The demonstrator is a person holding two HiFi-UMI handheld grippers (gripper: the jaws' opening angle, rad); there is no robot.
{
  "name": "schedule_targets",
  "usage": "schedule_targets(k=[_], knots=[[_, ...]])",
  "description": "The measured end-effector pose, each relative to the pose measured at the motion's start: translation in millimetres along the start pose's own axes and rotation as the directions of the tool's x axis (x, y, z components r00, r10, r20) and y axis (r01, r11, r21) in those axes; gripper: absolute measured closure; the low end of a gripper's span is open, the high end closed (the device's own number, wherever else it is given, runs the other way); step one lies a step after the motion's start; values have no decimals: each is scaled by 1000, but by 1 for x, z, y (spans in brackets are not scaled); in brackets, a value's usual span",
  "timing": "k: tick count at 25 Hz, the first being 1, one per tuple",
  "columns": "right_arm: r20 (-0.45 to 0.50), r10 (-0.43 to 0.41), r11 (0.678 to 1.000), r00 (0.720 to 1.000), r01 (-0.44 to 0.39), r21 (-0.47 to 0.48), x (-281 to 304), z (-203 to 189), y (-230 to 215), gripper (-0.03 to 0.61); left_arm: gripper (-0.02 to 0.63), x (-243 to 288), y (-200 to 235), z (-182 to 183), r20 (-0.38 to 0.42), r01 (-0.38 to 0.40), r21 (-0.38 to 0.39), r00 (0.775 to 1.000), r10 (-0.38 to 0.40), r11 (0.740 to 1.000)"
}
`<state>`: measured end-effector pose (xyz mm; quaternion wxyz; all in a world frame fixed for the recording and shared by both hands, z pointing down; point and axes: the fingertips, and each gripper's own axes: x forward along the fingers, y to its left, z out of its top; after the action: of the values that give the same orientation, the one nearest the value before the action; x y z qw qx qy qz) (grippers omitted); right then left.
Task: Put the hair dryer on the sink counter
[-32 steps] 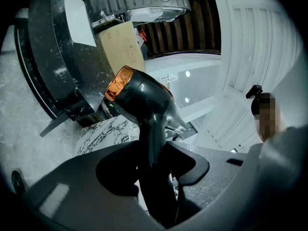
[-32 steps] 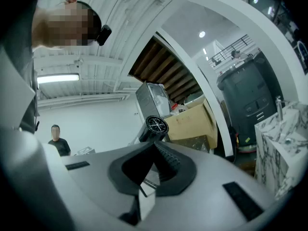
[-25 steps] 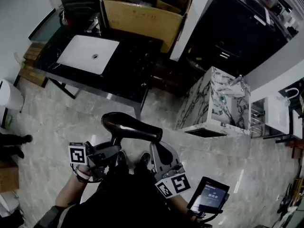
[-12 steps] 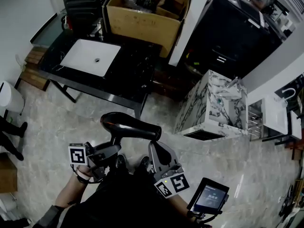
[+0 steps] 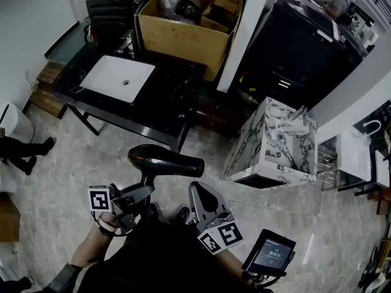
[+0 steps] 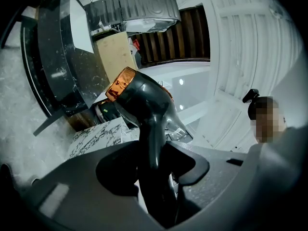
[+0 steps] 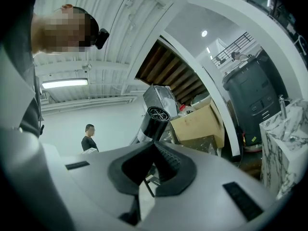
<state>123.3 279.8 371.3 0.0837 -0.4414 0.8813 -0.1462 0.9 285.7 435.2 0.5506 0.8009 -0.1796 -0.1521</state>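
my left tongs (image 5: 145,192) grasp the hair dryer (image 5: 162,159) (a black one) by its handle; my right tongs (image 7: 152,146) are clenched, tips together; the sink desk (image 5: 174,87) is well apart.

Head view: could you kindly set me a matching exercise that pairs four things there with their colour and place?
1 hair dryer
2 sink
3 cardboard box
4 cabinet

A white, set in the black counter
B brown, beyond the counter
C black, held by the left tool
D marble, right of the counter

Pairs: 1-C, 2-A, 3-B, 4-D
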Motion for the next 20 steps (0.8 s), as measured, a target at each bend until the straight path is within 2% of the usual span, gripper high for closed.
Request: schedule_targets(k=[7, 14, 20], knots=[[-2, 44, 999, 999, -44, 5, -7, 4, -17, 583, 437, 19, -5, -1, 46, -6, 12, 999, 5, 1000], [-4, 50, 998, 999, -50, 29, -1, 10, -35, 583, 437, 33, 0, 6, 47, -25, 10, 999, 24, 1000], [-15, 37, 999, 999, -37, 30, 19, 7, -47, 583, 437, 42, 11, 24, 40, -9, 3, 999, 9, 1000]])
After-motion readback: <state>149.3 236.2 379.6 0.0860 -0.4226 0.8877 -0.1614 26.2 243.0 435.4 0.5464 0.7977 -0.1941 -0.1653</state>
